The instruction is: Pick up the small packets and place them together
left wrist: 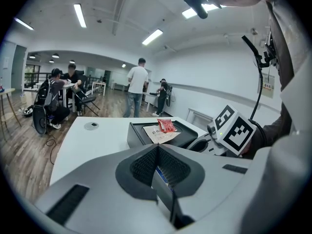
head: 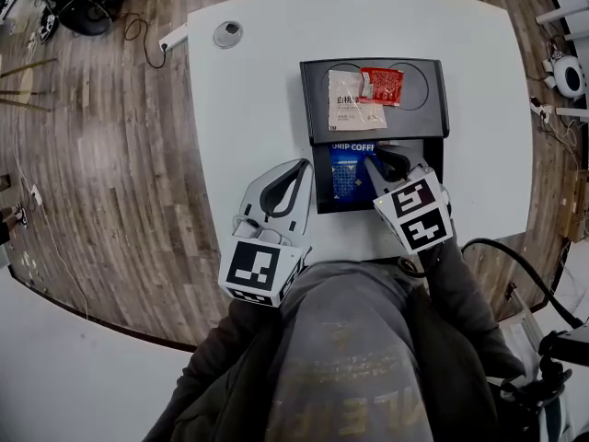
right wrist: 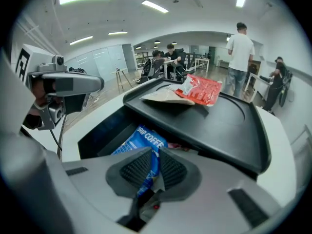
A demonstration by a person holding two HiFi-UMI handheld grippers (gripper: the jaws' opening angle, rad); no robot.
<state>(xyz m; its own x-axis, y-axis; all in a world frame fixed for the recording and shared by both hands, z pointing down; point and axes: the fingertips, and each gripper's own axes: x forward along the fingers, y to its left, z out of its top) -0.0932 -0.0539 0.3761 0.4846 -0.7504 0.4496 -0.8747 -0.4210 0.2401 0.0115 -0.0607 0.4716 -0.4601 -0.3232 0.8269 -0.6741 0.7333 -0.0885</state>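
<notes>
A blue drip-coffee packet point(head: 346, 174) point(right wrist: 142, 139) lies in the open lower drawer point(head: 321, 191) of a black box. My right gripper point(head: 380, 163) point(right wrist: 156, 152) reaches into the drawer, and its pads are shut on the packet's near edge. On the box's top tray point(head: 428, 118) a white packet point(head: 352, 107) point(right wrist: 163, 95) lies with a red packet point(head: 381, 85) point(right wrist: 203, 89) overlapping its right side. My left gripper point(head: 301, 168) point(left wrist: 157, 147) hovers just left of the drawer, shut with nothing held.
The box stands on a white table point(head: 248, 109) with a round cable port point(head: 227, 33) at its far left. The table's near edge runs just under my grippers. Wooden floor with cables lies to the left. Several people point(left wrist: 136, 87) stand and sit in the background.
</notes>
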